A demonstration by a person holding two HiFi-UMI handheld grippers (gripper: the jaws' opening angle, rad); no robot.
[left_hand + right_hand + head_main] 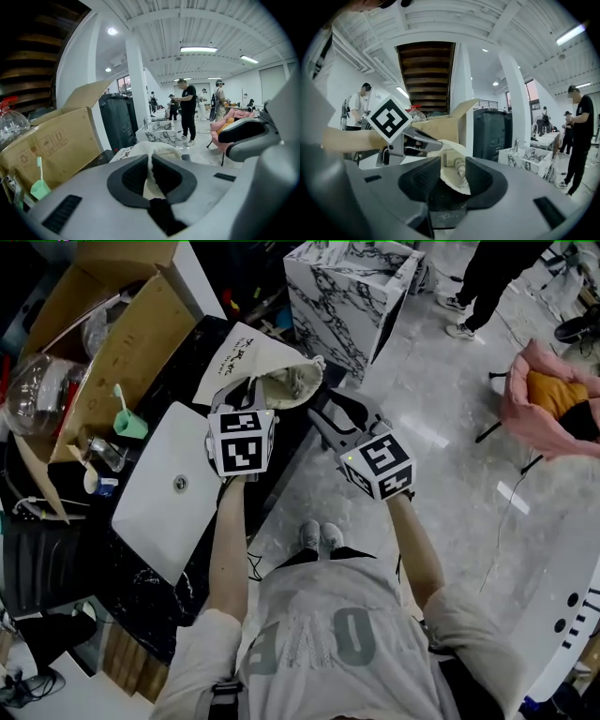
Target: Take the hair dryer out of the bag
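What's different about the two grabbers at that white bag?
The left gripper has its jaws shut, pinching a thin fold of the bag; the right gripper has its jaws apart, with the bag's rim loose between them. The left gripper reaches over the dark table; the right gripper hangs beside its edge. Both point at the bag's mouth.

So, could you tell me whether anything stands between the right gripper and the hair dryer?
Only the bag: its cloth rim lies between the open right gripper's jaws, partly covering a pale ribbed part inside, probably the hair dryer. The left gripper pinches the rim.
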